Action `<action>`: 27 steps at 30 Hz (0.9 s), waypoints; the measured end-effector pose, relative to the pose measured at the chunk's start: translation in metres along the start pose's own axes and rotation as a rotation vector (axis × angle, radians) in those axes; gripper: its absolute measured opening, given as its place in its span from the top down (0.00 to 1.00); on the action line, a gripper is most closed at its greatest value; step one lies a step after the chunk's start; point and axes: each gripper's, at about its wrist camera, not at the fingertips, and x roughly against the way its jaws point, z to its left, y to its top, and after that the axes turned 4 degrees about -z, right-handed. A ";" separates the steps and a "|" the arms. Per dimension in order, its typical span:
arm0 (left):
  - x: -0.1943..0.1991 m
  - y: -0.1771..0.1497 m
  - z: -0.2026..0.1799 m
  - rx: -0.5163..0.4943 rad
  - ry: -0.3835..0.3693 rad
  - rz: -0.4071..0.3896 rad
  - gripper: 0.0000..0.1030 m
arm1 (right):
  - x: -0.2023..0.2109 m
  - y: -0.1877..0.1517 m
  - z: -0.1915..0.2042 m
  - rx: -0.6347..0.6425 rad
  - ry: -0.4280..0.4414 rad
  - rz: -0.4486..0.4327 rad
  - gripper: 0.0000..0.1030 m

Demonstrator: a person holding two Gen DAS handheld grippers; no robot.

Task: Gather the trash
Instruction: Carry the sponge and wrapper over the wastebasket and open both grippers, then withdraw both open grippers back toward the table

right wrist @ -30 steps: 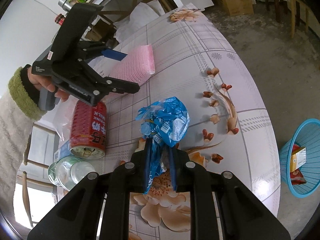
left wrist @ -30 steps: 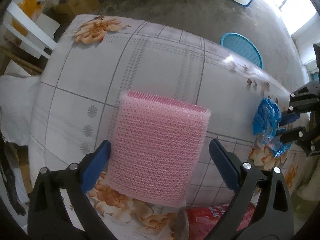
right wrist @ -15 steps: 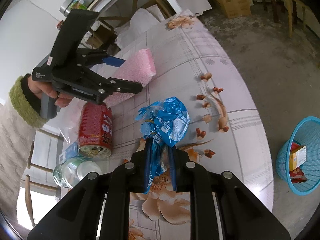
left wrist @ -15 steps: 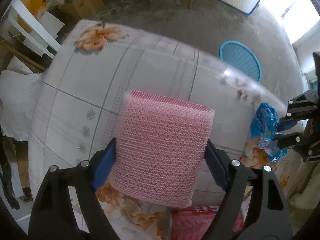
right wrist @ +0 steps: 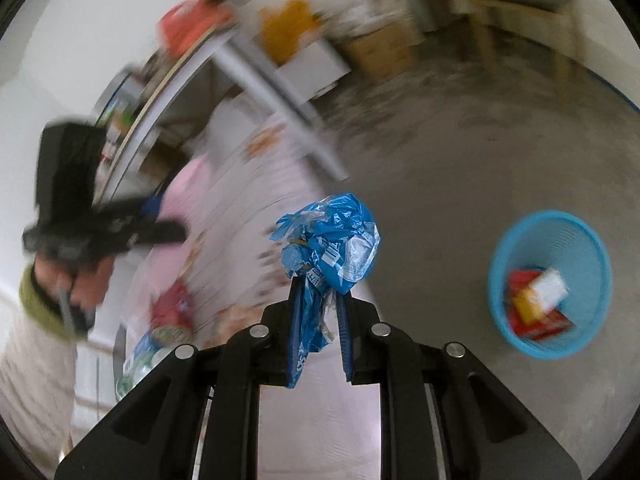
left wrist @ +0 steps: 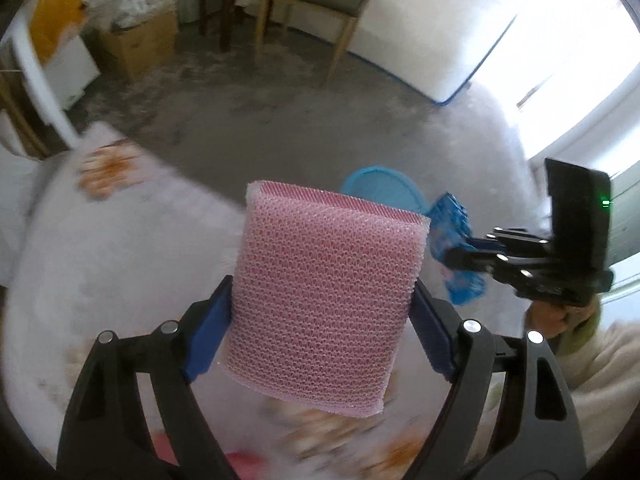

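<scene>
Both pieces are clear of the floral-clothed worktop (left wrist: 100,248), left gripper (left wrist: 320,320) jaws clamping the pink mesh sponge (left wrist: 324,300), right gripper (right wrist: 318,320) jaws pinching the crumpled blue plastic wrapper (right wrist: 332,240), so next likely comes releasing over the blue plastic basket (right wrist: 592,248).

No legible wording anywhere. White label patch with barcode-like lines on blue wrapper (right wrist: 332,248), print too small to read. White marks on red can (right wrist: 174,308) at 8 o'clock, blurred beyond reading. Box (right wrist: 554,290) in blue basket (right wrist: 504,264) at 3 o'clock: no readable print.
</scene>
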 end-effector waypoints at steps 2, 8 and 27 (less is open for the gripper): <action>-0.022 0.009 -0.030 -0.024 -0.030 0.015 0.23 | 0.017 -0.001 -0.035 -0.080 -0.061 -0.028 0.84; -0.108 0.034 -0.103 -0.007 -0.099 0.075 0.22 | 0.038 -0.016 -0.141 -0.333 -0.155 -0.051 0.84; -0.211 0.076 -0.156 0.108 0.007 -0.083 0.14 | -0.032 -0.035 -0.289 -0.532 -0.289 -0.007 0.50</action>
